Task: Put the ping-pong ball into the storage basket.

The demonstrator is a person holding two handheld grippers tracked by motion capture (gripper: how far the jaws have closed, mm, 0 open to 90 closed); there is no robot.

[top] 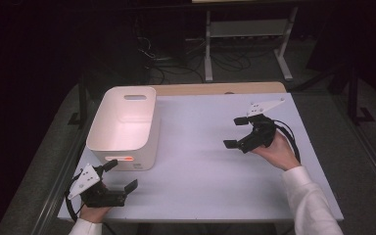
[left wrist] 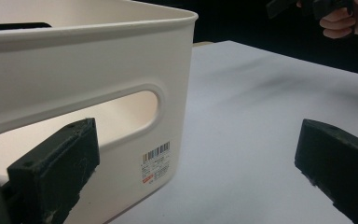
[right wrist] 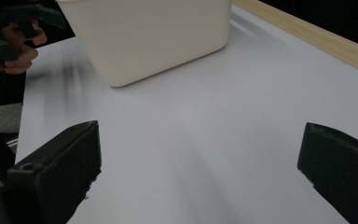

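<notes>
A white plastic bin [top: 125,128] with handle slots stands on the left half of the white table [top: 200,166]; nothing shows inside it. My left gripper [top: 120,177] hovers near the table's front left corner, just in front of the bin's near wall [left wrist: 98,84], jaws wide apart and empty. One of its fingers [left wrist: 56,163] sits close to the bin's handle slot. My right gripper [top: 235,132] is held over the right side of the table, open, pointing left toward the bin [right wrist: 154,32]. Nothing lies between its jaws.
A pale wooden strip [top: 220,88] runs along the table's far edge. Beyond it stand a metal frame [top: 247,44] and cables on the dark floor. The bin carries a barcode label [left wrist: 156,161] on its near wall.
</notes>
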